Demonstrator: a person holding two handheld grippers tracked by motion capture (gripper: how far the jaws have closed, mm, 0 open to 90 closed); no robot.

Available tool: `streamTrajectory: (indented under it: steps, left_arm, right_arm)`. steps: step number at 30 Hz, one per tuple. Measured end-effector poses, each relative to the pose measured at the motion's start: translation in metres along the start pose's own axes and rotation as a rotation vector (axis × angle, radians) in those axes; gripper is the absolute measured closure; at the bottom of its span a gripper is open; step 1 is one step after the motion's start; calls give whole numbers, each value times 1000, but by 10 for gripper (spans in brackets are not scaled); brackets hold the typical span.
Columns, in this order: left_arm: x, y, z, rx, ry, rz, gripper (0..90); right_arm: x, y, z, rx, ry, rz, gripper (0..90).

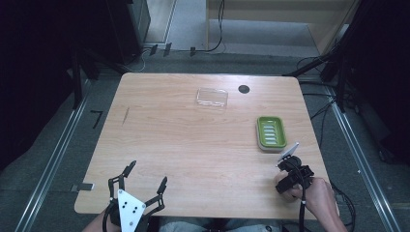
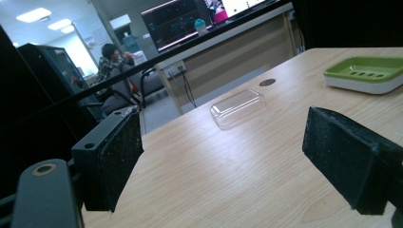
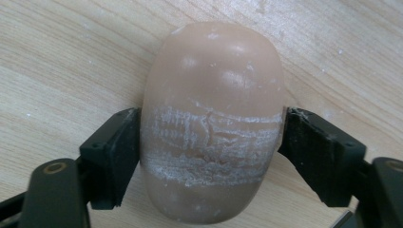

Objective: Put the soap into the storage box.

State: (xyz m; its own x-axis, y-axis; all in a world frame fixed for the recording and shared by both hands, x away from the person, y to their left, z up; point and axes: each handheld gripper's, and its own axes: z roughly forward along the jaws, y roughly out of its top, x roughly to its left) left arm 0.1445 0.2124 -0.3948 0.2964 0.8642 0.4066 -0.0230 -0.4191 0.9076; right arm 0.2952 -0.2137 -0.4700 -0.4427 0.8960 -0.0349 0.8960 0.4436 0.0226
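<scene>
A pinkish-beige oval bar of soap (image 3: 211,85) lies on the wooden table (image 1: 193,145), with white scuff marks across its middle. My right gripper (image 3: 211,147) points down at it near the table's front right (image 1: 285,182), and both pads press on the bar's sides. A green soap dish on a white base (image 1: 270,133) stands just beyond that gripper. At the front left my left gripper (image 1: 147,175) is open, with nothing between its jaws (image 2: 223,156). A clear plastic lid (image 1: 212,97) rests far back near the table's middle.
A round black hole (image 1: 243,89) sits in the tabletop beside the clear lid. Cables and dark stands line the floor on both sides. In the left gripper view, a person sits at desks with monitors behind the table's far edge.
</scene>
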Motion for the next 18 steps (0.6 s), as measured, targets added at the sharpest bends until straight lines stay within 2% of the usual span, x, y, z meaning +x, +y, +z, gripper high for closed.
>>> streamTrajectory:
  steps: [4, 18]
  left_arm:
    - [0, 0, 0, -1, 1, 1, 138]
    - [-1, 0, 0, -3, 1, 1, 138]
  right_arm:
    - [0, 0, 1, 6, 13, 1, 299]
    - [-2, -1, 1, 1, 40, 24, 321]
